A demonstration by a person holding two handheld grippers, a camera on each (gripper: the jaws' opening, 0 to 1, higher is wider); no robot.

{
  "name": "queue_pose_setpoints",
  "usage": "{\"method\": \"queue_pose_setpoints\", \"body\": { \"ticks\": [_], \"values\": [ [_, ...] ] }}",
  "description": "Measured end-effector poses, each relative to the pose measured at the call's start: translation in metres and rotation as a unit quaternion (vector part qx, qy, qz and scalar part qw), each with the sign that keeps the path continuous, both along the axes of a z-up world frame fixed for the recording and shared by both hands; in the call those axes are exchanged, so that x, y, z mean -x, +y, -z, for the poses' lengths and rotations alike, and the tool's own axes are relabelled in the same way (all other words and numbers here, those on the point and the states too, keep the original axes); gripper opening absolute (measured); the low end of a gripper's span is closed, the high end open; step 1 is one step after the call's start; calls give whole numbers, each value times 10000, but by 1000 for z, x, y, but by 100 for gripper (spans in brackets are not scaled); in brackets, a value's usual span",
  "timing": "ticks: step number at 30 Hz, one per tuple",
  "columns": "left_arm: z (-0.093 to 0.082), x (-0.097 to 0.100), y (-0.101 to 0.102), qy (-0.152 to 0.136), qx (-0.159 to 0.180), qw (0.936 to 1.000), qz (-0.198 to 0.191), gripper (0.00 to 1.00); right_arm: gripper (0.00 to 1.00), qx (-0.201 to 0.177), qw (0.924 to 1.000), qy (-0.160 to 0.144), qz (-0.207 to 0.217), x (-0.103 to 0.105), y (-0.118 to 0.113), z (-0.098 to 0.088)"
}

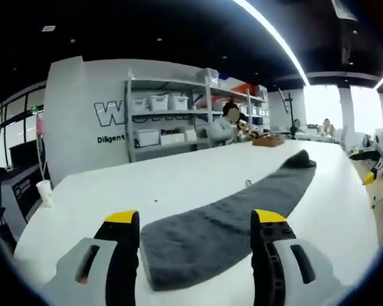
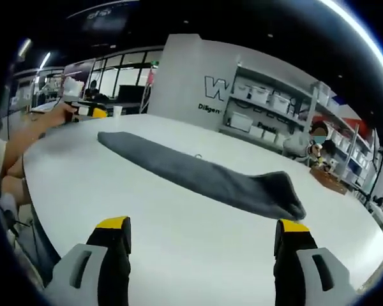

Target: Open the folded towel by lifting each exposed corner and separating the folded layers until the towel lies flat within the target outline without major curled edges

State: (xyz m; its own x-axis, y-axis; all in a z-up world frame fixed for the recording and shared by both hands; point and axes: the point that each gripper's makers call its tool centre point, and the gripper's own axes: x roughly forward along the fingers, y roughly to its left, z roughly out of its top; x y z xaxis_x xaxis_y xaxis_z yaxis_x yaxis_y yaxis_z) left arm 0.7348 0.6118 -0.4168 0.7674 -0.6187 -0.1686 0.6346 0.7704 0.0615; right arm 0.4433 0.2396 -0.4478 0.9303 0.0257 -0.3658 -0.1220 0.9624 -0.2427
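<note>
A dark grey towel (image 1: 230,223) lies folded into a long strip on the white table (image 1: 179,178). In the left gripper view its near end sits between the jaws of my left gripper (image 1: 196,220), which is open and holds nothing; the far end is bunched. The right gripper view has the same towel (image 2: 198,173) stretched across the table, its bunched end nearest. My right gripper (image 2: 201,229) is open, above bare table a little short of the towel. The left gripper (image 2: 89,111) appears at the far left, held by a person's hand.
Shelves with white bins (image 1: 159,121) stand behind the table against a lettered wall. A seated person (image 1: 226,127) is at the far edge near a wooden box (image 1: 268,141). A paper cup (image 1: 45,190) stands at the left edge. A person's arm (image 2: 32,137) is at the left.
</note>
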Motion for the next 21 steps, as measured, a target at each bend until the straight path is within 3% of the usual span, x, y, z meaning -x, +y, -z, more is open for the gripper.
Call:
{"method": "queue_pose_setpoints", "body": {
  "ticks": [5, 13, 21],
  "values": [
    [15, -32, 2, 38, -268, 9996, -122, 52, 93, 5, 10000, -46, 0, 2, 1, -3],
    [48, -72, -2, 715, 73, 9973, -181, 41, 93, 8, 10000, 61, -28, 2, 2, 2],
    [90, -104, 15, 1271, 13, 9899, -621, 33, 93, 20, 9999, 94, -56, 2, 4, 2]
  ]
}}
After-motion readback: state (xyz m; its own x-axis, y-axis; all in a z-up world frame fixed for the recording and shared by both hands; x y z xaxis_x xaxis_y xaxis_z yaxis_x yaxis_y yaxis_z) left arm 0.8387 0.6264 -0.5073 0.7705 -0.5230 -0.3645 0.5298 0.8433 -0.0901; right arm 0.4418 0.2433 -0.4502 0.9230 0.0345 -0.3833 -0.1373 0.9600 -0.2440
